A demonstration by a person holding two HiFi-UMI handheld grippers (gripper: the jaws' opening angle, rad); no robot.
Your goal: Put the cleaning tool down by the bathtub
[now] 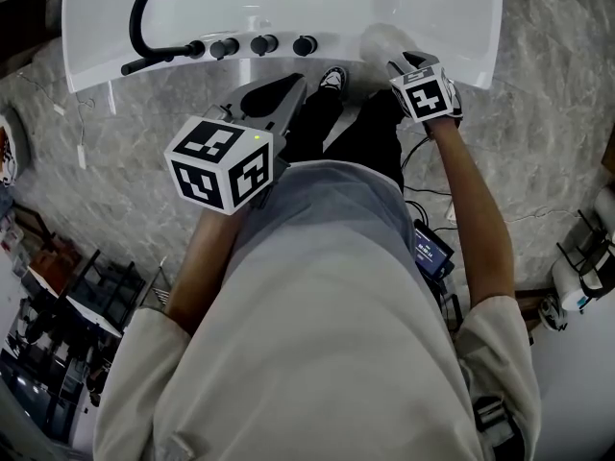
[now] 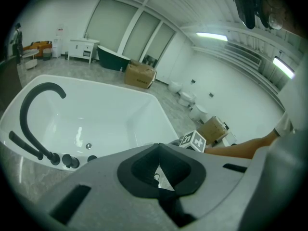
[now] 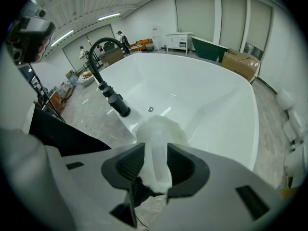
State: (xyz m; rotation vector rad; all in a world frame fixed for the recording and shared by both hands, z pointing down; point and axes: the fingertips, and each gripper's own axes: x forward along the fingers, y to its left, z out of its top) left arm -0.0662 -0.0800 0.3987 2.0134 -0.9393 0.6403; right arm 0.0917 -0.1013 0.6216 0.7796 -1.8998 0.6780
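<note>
1. L gripper (image 2: 159, 165): jaws pressed together, nothing between.
2. R gripper (image 3: 155, 154): jaws spread either side of white fluffy cleaning tool (image 3: 156, 129), seemingly w/o squeeze.
3. Tool seemed to rest on front rim of white acrylic bathtub (image 1: 432, 8). Put-down looked nearly done; only R pull-back left.
4. Black round tap knobs (image 1: 263, 44) sat further left on the rim, apart from the tool. Nothing blocked the way.

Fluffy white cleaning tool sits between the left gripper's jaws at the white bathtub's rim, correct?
Wrong gripper. The fluffy white cleaning tool sits between the right gripper's jaws at the white bathtub's rim, as the right gripper view shows. The left gripper is shut with nothing in it.
</note>
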